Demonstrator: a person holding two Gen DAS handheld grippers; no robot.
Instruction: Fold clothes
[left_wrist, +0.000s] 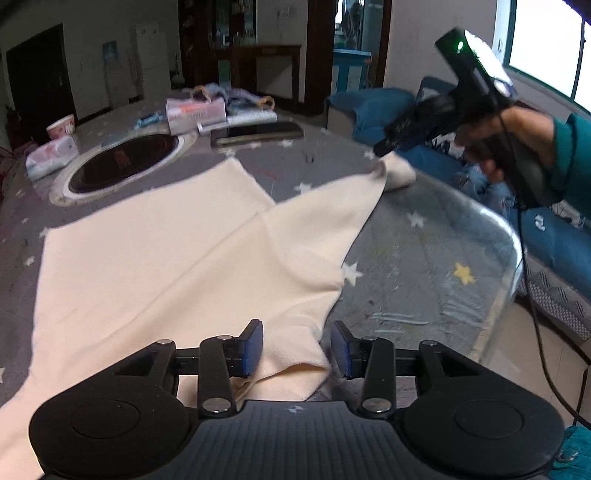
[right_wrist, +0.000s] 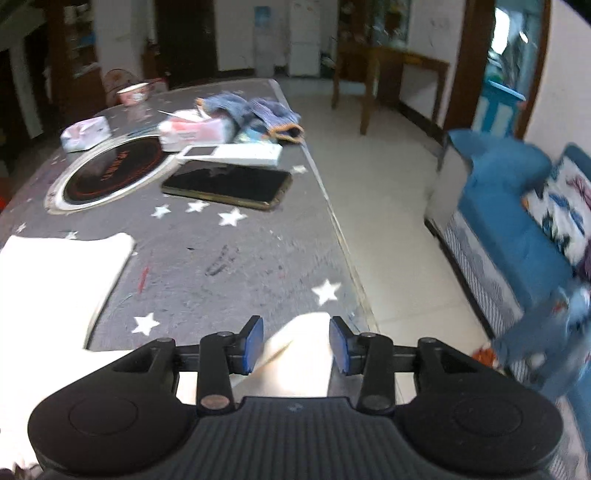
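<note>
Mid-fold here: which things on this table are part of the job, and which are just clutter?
Job: cream garment, left gripper, right gripper.

Clutter: phone, white remote, tissue packs, pink bowl, blue knit cloth, induction hob.

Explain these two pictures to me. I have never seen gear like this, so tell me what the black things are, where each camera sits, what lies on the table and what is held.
There is no robot. A person holds a two-finger gripper in each hand, each carrying a forward-looking fisheye camera.

The left wrist view shows the left gripper open, a cream garment spread on the grey star-patterned table, and beyond it the right gripper in the person's right hand, at the garment's far sleeve.

The right wrist view shows the right gripper open, with cream cloth between its pads but not pinched.

Further back lie a phone, a white remote, a round cooktop, a pink bowl and blue cloth.
</note>
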